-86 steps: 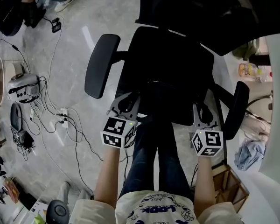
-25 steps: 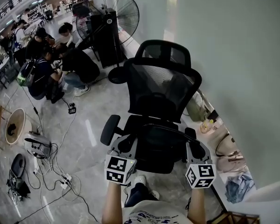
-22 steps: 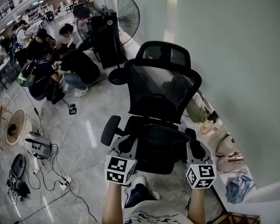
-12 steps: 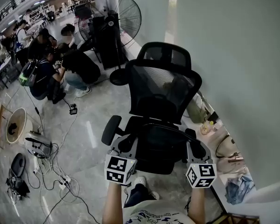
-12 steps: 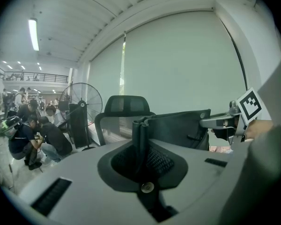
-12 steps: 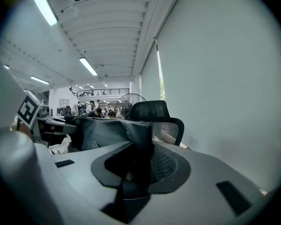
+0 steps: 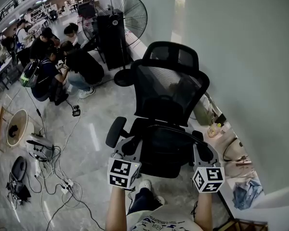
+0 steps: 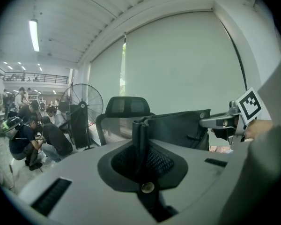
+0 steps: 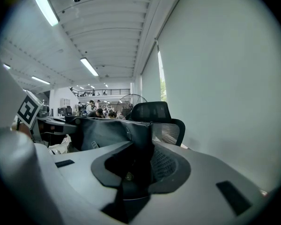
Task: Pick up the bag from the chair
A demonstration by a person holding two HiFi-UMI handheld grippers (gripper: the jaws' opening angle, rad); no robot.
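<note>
Closest to me, both grippers are out front w/ the bag strung between them. Left gripper (image 7: 129, 146) is clamped on the bag's left end: its own view shows the jaws pressed together on a fold of dark fabric, nothing else in there. Right gripper (image 7: 204, 152) same deal on the opposite end, jaws pinching the bag's right corner.

Bag (image 7: 164, 150) is black, w/ its long axis running left-right across my front from one gripper to the other. Its top edge looks pulled fairly taut. So neither hand is nearer; each owns an end.

Just beyond is the chair (image 7: 169, 93), its seat right behind or under the bag and its back upright past that. Bag's bottom blends w/ the dark seat in the head view, so can't tell if it's clear or touching.

My read: grip is made, and what's left is up and back toward me. Hands should stay level so neither pinch slips. One armrest (image 7: 115, 132) sits just beside the left gripper, prob the snag risk.

Farther out are a fan (image 7: 118, 11) and ppl (image 7: 62, 66) crouched, well apart, no factor.
</note>
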